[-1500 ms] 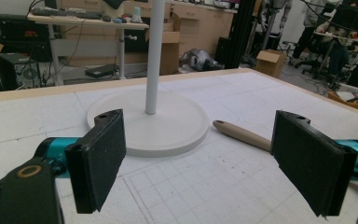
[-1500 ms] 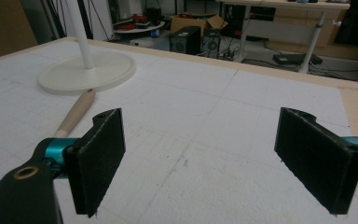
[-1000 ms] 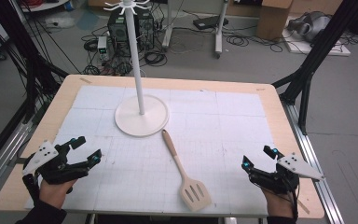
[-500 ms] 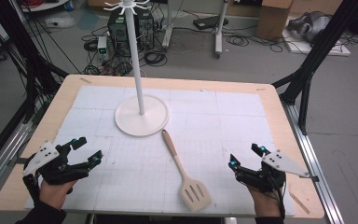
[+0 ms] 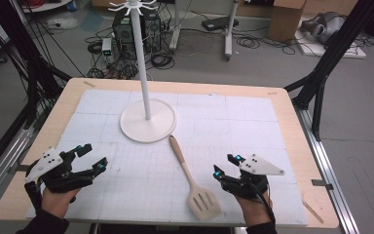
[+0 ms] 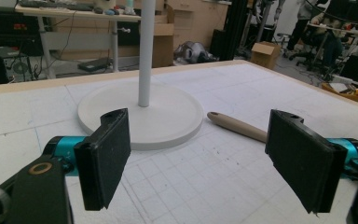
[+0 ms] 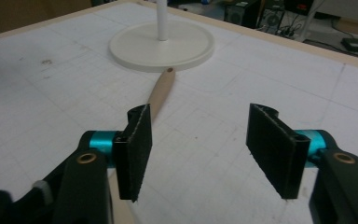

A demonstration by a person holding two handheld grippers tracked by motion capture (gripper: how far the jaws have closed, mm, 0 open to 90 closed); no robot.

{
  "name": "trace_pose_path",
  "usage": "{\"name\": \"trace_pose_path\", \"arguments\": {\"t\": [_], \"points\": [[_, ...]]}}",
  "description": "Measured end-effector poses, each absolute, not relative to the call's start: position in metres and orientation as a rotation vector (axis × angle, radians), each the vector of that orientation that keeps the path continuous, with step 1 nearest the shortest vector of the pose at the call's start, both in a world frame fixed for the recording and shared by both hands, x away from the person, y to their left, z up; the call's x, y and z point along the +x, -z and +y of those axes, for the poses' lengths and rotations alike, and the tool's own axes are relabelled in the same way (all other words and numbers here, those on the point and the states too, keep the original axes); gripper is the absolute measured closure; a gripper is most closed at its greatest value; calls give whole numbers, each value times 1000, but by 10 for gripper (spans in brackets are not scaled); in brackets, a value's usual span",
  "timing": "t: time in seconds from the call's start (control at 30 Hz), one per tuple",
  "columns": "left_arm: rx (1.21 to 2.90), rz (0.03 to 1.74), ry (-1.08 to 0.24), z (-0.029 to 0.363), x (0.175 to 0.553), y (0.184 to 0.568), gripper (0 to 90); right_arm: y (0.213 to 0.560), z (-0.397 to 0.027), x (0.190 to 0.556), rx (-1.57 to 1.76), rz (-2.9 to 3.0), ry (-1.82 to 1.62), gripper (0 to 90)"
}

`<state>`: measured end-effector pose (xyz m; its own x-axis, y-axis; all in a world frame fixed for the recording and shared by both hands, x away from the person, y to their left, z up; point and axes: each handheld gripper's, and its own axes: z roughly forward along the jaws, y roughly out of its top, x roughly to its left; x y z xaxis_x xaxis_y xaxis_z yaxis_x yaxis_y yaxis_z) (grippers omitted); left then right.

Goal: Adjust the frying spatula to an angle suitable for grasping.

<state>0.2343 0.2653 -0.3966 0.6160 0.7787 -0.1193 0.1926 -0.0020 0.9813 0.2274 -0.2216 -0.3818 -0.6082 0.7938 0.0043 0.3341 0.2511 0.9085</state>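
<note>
Right tongs (image 5: 226, 165) agape beside spatula (image 5: 195, 182) | left tongs (image 5: 90, 157) agape, near table (image 5: 292, 122) edge

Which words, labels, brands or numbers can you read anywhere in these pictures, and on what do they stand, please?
None can be read.
The wooden spatula, the white stand and the gridded mat bear no lettering.
The cardboard box in the left gripper view is too blurred to tell whether it carries print.

Black gripper (image 5: 88, 157) – teal joints, grey plate
</note>
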Motion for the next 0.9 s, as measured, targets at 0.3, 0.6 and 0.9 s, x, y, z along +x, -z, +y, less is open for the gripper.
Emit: {"name": "trace_pose_path", "arguments": {"t": [0.3,0.6,0.9], "points": [[1536,851,-555,267,235,397,235,391,-191,242,1011,2184,-1281,430],[1536,860,-553,268,236,398,236,405,-158,264,1035,2359,-1160,403],[1541,861,-546,268,236,399,238,410,-141,275,1067,2452,-1048,413]]}}
